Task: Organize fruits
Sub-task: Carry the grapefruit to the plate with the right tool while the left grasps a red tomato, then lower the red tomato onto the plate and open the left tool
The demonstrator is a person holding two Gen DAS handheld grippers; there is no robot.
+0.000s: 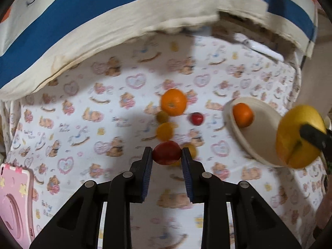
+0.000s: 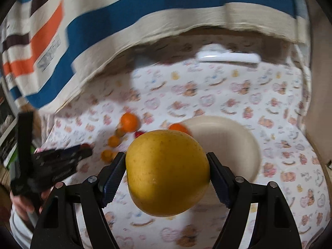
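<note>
Yellow fruit: large round yellow grapefruit-like fruit (image 2: 168,173), held in the air by the right gripper (image 2: 167,176), just in front of the bowl.
Right jaws: clamped on that fruit at its widest girth, one ribbed pad on each side.
Red fruit: small smooth red apple-like fruit (image 1: 167,153) between the fingers of the left gripper (image 1: 167,155), over the printed sheet.
Left jaws: closed onto the red fruit's flanks; whether it is lifted I cannot tell.
Handling: the yellow fruit looks heavy and firm, its rind smooth, so it may slip or roll; grip across the middle. The red one seems light, hard and glossy.
Bowl: shallow cream round bowl (image 1: 267,124), already holding one orange (image 1: 242,115).
Loose fruit: bigger orange (image 1: 173,102), small red fruit (image 1: 197,118) and small yellow-orange fruits (image 1: 164,131) lie close together on the sheet.
Surface: white bear-print sheet (image 1: 103,114).
Room: striped cloth (image 1: 83,20) hangs at the far edge; the bowl's open right half looks free.
</note>
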